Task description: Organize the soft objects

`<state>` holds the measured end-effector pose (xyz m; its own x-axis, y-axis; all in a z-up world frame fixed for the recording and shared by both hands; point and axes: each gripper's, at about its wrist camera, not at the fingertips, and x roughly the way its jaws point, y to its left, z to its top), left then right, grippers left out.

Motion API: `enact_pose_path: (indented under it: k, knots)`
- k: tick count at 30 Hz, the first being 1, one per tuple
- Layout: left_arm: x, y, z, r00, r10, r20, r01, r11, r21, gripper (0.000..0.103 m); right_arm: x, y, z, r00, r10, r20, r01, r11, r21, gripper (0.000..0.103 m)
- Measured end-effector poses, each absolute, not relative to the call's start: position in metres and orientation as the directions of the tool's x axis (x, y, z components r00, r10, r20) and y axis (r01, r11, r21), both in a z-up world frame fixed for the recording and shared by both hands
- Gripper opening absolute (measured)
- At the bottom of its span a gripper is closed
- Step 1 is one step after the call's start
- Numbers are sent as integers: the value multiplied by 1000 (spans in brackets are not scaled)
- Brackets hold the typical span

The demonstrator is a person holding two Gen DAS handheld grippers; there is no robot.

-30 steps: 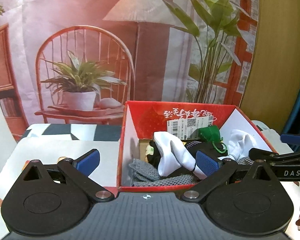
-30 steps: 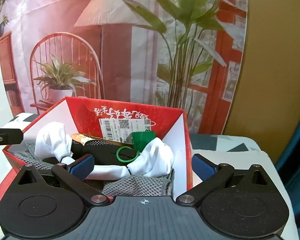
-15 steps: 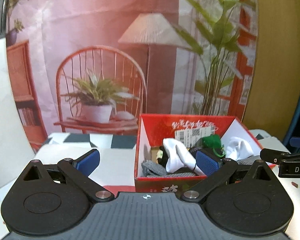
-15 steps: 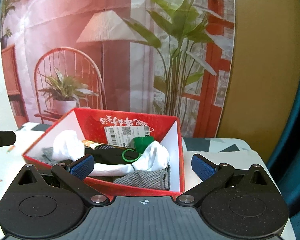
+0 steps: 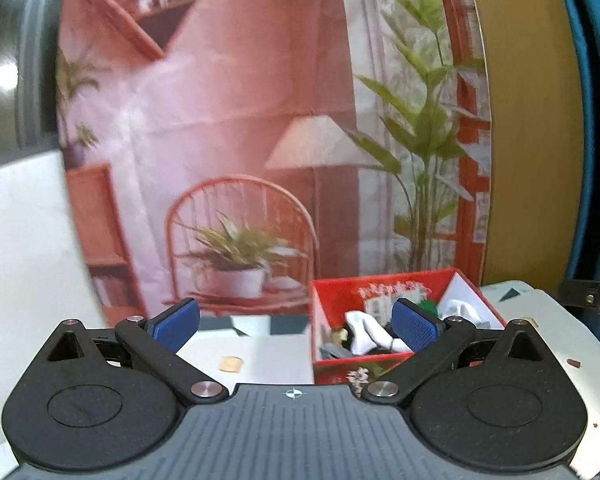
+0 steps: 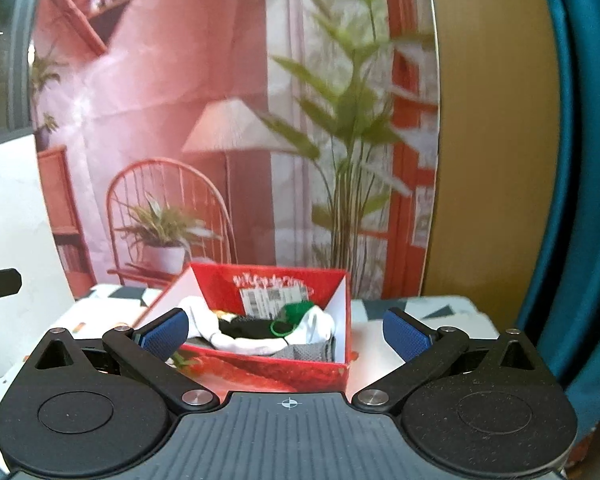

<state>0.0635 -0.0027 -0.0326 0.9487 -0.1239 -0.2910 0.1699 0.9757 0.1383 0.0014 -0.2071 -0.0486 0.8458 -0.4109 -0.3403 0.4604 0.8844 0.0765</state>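
Observation:
A red cardboard box (image 5: 342,370) (image 6: 284,372) stands on the table and holds soft things: white socks (image 5: 362,334) (image 6: 256,342), a grey knit cloth (image 6: 308,350), a black piece (image 6: 248,326) and a green item (image 6: 296,312). My left gripper (image 5: 294,326) is open and empty, well back from the box, which lies ahead to its right. My right gripper (image 6: 286,334) is open and empty, back from the box's near wall. Part of the right gripper (image 5: 588,300) shows at the right edge of the left wrist view.
A printed backdrop of a chair, lamp and plants (image 5: 260,200) hangs behind the table. A small tan scrap (image 5: 230,364) lies on the white tabletop (image 5: 260,356) left of the box. A blue curtain (image 6: 580,200) hangs at the right.
Both grippers have pulled back and up from the box, which now looks smaller and farther. Both stay open and empty. The box contents have not moved.

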Motion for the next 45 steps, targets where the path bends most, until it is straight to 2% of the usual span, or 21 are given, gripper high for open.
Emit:
enact_pose_path:
  k: [5,12,23,45]
  knots:
    - [26,4,-11,952,-158,-261,181,981,67,103,-32,-182,-28,846,-444,-295,476,878,43,103]
    - [-11,0,-6,958,-156,-242,178,981,71,103,-64,-160,-15,844,-467,-264,491,871,29,103]
    - [-8,8,-6,958,-145,-248,157,987,31,103,-77,-162,-13,825,-500,-265,527,849,38,103]
    - [-11,7,-10,959,-121,-258,132,991,29,103,-78,-166,-16,819,-507,-270,534,845,31,103]
